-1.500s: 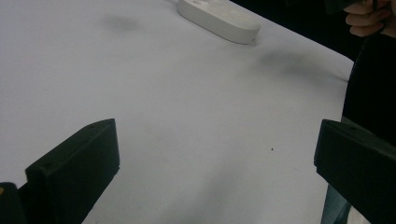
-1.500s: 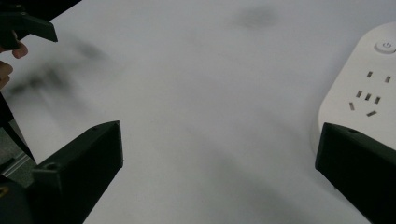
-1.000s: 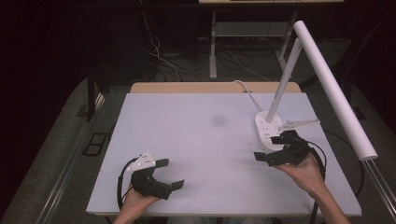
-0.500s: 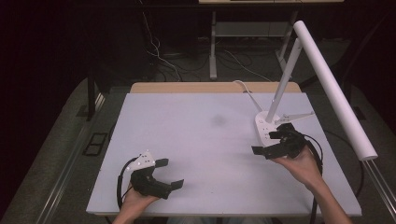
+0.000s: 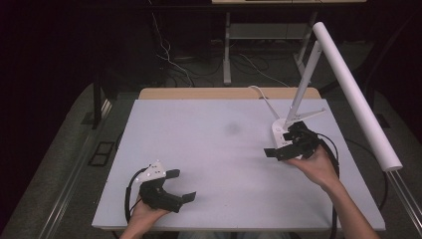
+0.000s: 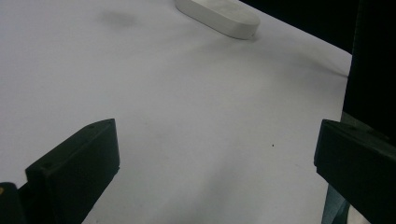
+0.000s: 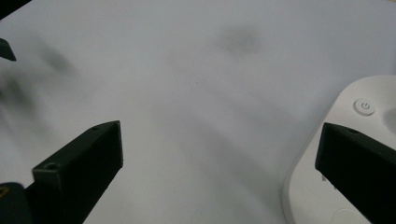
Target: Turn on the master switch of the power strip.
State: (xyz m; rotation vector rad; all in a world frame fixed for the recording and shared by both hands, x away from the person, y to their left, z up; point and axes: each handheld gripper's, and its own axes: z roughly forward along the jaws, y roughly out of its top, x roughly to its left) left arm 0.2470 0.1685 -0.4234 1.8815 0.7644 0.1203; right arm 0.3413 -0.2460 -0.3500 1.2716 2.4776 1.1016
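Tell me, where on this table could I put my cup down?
The table is bare between the left gripper and the lamp base, and toward the far edge. It's crowded at the lamp base, where the right gripper hovers.

White desk lamp [image 5: 308,84] at right of grey table [image 5: 219,149], faint smudge [image 5: 232,128] mid-table

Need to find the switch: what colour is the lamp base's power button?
White, like the lamp base; the power button shows best in the right gripper view.

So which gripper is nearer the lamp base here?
Right. The right gripper hovers at the lamp base, its fingers open beside the power button. The left gripper sits at the near left of the table, far away.
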